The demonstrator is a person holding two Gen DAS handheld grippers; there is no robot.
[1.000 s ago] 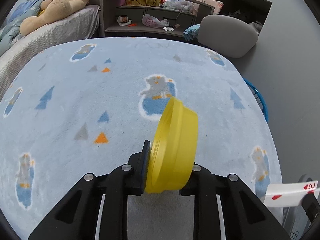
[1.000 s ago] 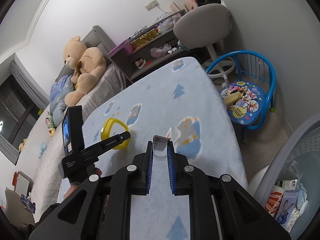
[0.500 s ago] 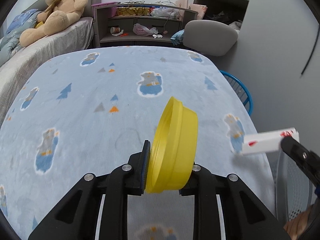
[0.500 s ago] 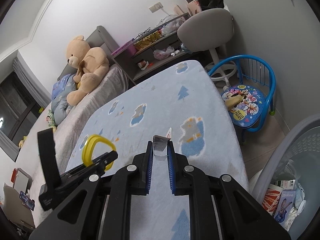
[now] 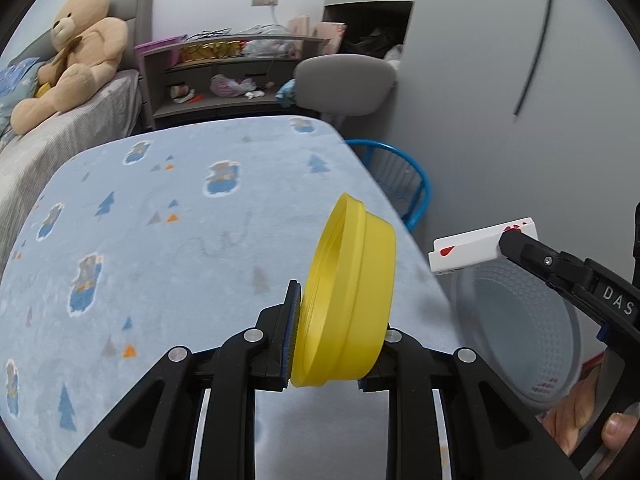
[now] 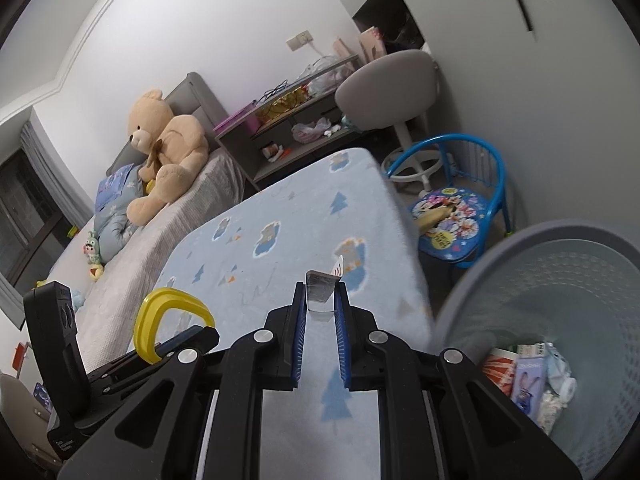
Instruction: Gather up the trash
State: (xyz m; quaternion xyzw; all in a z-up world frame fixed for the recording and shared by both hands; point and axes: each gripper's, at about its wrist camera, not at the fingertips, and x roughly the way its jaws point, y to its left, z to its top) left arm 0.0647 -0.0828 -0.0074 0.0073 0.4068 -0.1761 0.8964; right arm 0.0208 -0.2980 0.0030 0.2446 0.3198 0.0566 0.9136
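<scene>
My left gripper [image 5: 338, 316] is shut on a yellow plastic lid [image 5: 352, 304], held on edge above the blue blanket near the bed's right edge. The lid also shows in the right wrist view [image 6: 160, 320]. My right gripper [image 6: 320, 300] is shut on a white playing-card box [image 6: 320, 294]; in the left wrist view the card box [image 5: 476, 248] sits above the rim of the grey mesh trash bin [image 5: 520, 320]. The bin [image 6: 560, 300] stands beside the bed at right and holds several pieces of trash [image 6: 528, 376].
The blue patterned blanket [image 5: 180, 220] covers the bed. A blue child's chair [image 6: 452, 216] and a grey swivel chair [image 6: 388, 84] stand past the bin. A teddy bear [image 5: 68, 56] and cluttered shelf [image 5: 224, 76] are at the back.
Both grippers have moved right toward the bed's edge and the bin. The card box now hangs over the bin's rim. Both holds are unchanged.
</scene>
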